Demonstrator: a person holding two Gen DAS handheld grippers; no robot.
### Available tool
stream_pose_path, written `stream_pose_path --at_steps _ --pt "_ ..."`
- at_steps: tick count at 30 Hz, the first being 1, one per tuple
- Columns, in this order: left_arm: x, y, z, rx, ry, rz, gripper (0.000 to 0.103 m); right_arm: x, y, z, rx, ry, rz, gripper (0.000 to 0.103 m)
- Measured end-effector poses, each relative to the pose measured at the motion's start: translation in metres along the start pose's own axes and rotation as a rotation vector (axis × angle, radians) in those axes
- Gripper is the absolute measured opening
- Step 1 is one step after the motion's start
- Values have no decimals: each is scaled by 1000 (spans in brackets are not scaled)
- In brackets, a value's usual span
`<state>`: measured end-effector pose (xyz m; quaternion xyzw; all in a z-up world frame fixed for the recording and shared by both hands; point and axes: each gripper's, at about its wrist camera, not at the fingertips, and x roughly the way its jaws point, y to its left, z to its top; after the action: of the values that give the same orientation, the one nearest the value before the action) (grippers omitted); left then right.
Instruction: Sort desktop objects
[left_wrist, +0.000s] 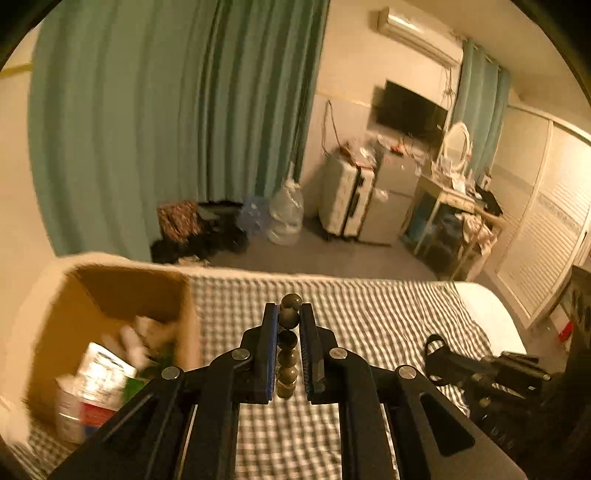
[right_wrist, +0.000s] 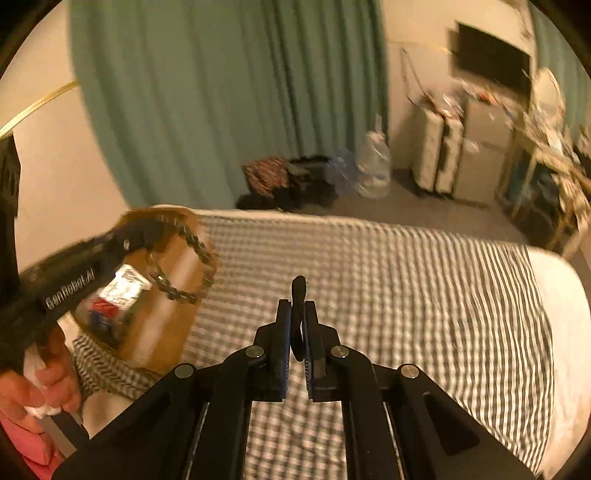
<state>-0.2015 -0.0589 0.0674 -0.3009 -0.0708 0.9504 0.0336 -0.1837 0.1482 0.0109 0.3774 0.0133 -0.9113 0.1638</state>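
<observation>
Bedroom: bed (left_wrist: 369, 306), curtains (left_wrist: 147, 110), television (left_wrist: 410, 109)

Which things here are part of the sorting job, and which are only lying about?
Job:
- bead bracelet in left claw
- black loop in right claw
- cardboard box

Lying about:
- suitcase
- water jugs
- television

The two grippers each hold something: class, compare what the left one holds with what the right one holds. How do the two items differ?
The left gripper pinches a string of round dark beads, which loops out as a bracelet in the right wrist view. The right gripper pinches a thin, smooth black loop, with no beads. The beads fill the gap; the black loop is far slimmer. Both are dark and held above the checked cover.
</observation>
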Motion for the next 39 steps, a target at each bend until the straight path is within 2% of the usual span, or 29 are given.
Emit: stream_pose_path --at_steps 4,7,10,14,15,16,17,18,19,20,21,24,27,29,30,32,34,36,39 --pt "-30 47 9 -42 -9 53 10 0 62 16 -70 -11 108 6" --pt "-38 84 9 -58 4 133 10 12 111 23 -124 1 200 6" --pt "-29 125 -2 -91 60 174 10 43 158 22 -166 62 279 6" --pt "-11 165 -26 -102 123 225 11 96 201 25 -197 144 324 6" --pt "-6 174 -30 -103 142 233 11 106 205 26 -189 166 341 7" --pt "-1 179 -33 -109 144 249 12 117 207 28 -179 185 343 22" --pt "1 186 -36 -118 142 270 18 125 208 30 -172 194 310 49" --pt "3 190 -37 -122 137 270 34 131 205 33 -168 192 264 61" --pt "3 194 -38 -129 126 278 45 132 203 34 -156 177 252 71" --pt "2 199 -37 -139 111 300 69 132 198 36 -140 158 276 71" --pt "1 200 -39 -141 102 304 82 132 196 39 -128 149 284 71" --pt "-8 195 -40 -147 61 288 87 125 179 41 -108 134 215 71" --pt "-28 175 -50 -107 4 301 101 105 166 32 -111 85 138 76" --pt "-40 155 -64 -57 -35 274 103 80 160 18 -123 15 50 101" --pt "-43 142 -72 -33 -48 271 103 71 156 9 -125 -20 12 103" --pt "-48 114 -91 11 -68 266 103 47 144 -19 -94 -83 -104 103" --pt "-48 93 -107 46 -77 243 103 35 132 -45 -30 -93 -187 103" --pt "-43 76 -122 74 -67 211 103 25 115 -70 24 -111 -228 103" --pt "-36 63 -128 78 -44 221 103 24 90 -92 85 -76 -281 103"
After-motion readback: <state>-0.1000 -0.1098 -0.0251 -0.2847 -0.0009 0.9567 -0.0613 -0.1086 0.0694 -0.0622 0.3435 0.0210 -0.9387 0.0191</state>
